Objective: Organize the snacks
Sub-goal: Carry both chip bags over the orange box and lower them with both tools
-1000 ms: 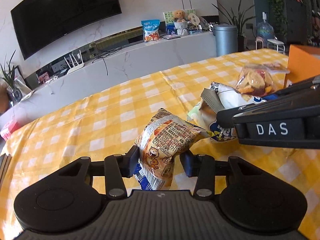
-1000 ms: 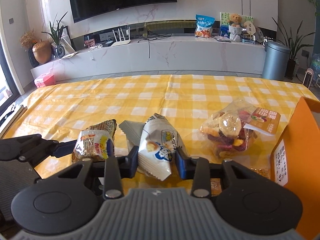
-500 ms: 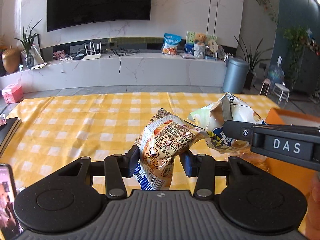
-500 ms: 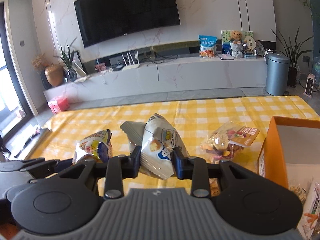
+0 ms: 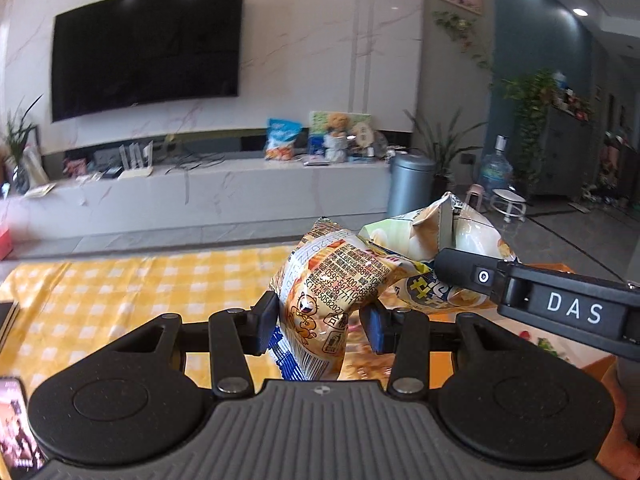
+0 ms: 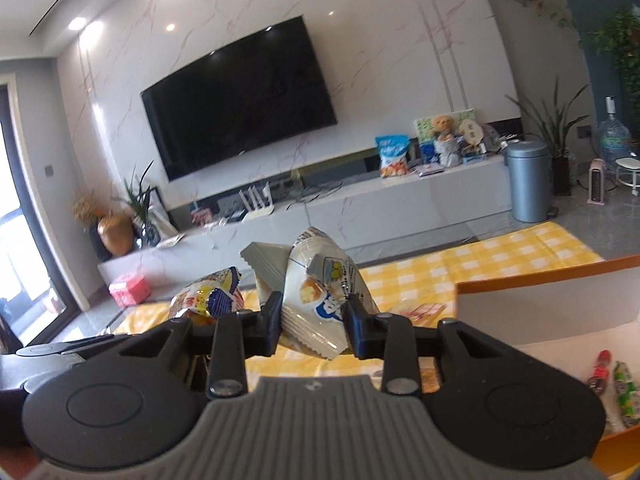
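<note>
Above checked table [image 5: 100, 292], left claw [image 5: 318, 326] clamps upright orange packet [image 5: 320, 304], right claw [image 6: 314, 320] clamps white packet [image 6: 324, 300]

The table [image 5: 100, 292] wears a yellow-and-white checked cloth. The snack packet [image 5: 320, 304] nearest in the left view is orange and silver with black print and a cartoon figure. The white packet [image 6: 324, 300] bears blue lettering. The box [image 6: 540, 276] is orange-rimmed, white inside.

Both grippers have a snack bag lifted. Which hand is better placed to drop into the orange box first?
Right, probably. The right gripper holds the white bag beside the orange box, whose open inside shows just below it. The left gripper with its orange packet sits farther away.
</note>
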A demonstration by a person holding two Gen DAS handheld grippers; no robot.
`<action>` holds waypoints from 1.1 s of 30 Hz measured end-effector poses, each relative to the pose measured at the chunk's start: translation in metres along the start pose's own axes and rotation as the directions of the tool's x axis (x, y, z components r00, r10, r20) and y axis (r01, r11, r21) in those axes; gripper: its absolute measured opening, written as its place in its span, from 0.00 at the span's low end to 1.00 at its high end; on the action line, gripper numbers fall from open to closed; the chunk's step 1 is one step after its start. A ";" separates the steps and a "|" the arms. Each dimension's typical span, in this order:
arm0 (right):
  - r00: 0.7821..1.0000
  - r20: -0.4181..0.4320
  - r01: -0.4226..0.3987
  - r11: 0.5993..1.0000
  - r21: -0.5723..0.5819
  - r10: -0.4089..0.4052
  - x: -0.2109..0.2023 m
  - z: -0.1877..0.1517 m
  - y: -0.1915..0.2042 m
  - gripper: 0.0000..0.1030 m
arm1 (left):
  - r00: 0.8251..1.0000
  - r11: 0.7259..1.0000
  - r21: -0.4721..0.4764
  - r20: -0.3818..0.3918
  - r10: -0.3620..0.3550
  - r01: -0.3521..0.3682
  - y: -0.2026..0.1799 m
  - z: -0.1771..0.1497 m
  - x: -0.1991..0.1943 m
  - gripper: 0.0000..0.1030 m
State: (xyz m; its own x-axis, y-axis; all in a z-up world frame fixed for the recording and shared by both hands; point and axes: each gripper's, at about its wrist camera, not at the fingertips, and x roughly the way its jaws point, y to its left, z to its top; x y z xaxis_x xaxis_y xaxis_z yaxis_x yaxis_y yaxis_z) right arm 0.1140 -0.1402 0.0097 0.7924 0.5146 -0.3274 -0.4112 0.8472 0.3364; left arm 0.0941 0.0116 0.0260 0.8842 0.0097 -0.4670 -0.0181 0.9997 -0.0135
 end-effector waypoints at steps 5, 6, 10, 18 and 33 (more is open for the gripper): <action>0.996 0.047 0.068 0.996 0.059 -0.071 -0.026 0.005 -0.036 0.30 | 0.998 0.991 0.117 -0.001 -0.066 0.066 -0.046 0.011 0.013 0.49; 0.995 0.051 0.084 0.994 0.074 -0.088 -0.030 0.005 -0.044 0.30 | 0.996 0.987 0.138 -0.007 -0.084 0.084 -0.057 0.012 0.017 0.49; 0.988 0.050 0.141 0.980 0.138 -0.149 -0.039 0.004 -0.078 0.30 | 0.990 0.973 0.183 -0.050 -0.136 0.142 -0.087 0.017 0.037 0.49; 0.968 0.006 0.241 0.937 0.254 -0.251 -0.048 -0.012 -0.139 0.31 | 0.981 0.940 0.293 -0.135 -0.138 0.173 -0.126 0.005 0.080 0.49; 0.950 -0.153 0.302 0.928 0.218 -0.273 0.009 -0.021 -0.167 0.31 | 0.969 0.847 0.494 -0.231 -0.088 0.194 -0.145 -0.024 0.131 0.49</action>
State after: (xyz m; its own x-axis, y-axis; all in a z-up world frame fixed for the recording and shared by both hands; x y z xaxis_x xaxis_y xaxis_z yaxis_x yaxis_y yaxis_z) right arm 0.1797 -0.2742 -0.0679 0.7957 0.2776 -0.5382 -0.0440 0.9129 0.4059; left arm 0.2014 -0.1327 -0.0544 0.7507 -0.0828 -0.6554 0.3870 0.8592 0.3347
